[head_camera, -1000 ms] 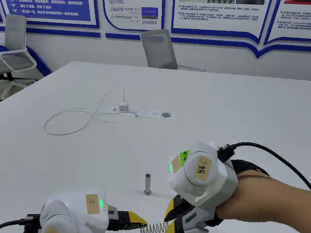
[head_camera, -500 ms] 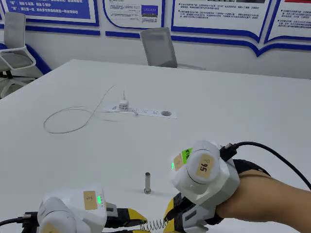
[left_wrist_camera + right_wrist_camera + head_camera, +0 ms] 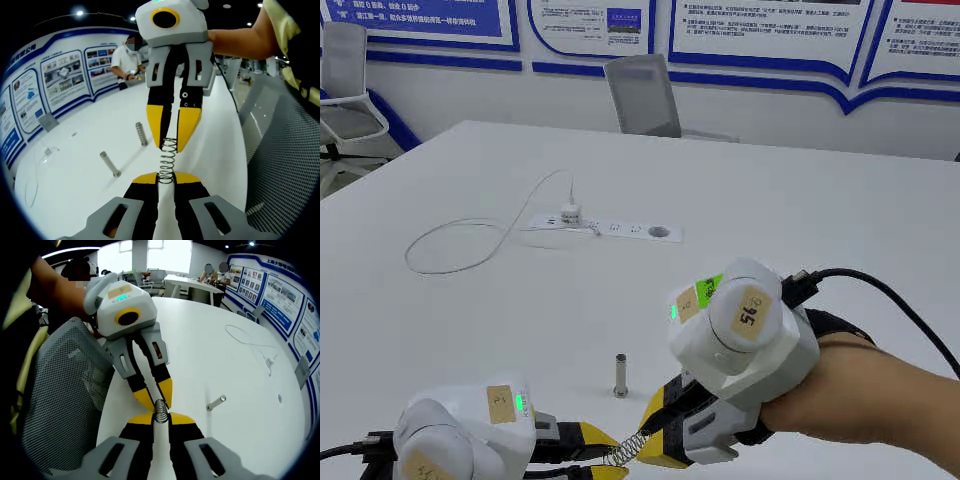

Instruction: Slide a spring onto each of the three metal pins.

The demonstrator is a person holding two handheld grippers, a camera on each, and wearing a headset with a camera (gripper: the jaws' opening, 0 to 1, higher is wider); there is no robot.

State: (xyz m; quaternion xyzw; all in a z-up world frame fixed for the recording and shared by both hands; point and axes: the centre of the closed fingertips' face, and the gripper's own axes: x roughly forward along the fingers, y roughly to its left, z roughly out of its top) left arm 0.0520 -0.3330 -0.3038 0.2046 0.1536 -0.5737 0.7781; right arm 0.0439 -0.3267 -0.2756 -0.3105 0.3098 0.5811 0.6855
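Observation:
A thin steel spring [image 3: 628, 450] hangs just above the white table [image 3: 800, 240], stretched between my two grippers. My left gripper [image 3: 165, 178] is shut on its near end, and my right gripper [image 3: 159, 418] is shut on the other end. In the head view the left gripper [image 3: 598, 448] comes in from the bottom left and the right gripper [image 3: 655, 442] from the right. A bare metal pin [image 3: 620, 375] stands upright just behind them. The left gripper view shows that pin [image 3: 109, 164] and a second pin [image 3: 142, 134] that looks wrapped in a spring.
A white power strip [image 3: 605, 229] with a looping white cable [image 3: 450, 250] lies mid-table. A grey chair [image 3: 642, 95] stands at the far edge. A grey mesh chair back [image 3: 280, 150] is close behind the grippers. People stand in the background.
Both grippers have risen a little with the spring between them. The spring now slopes up toward the right gripper instead of lying level. The head camera has dipped slightly.

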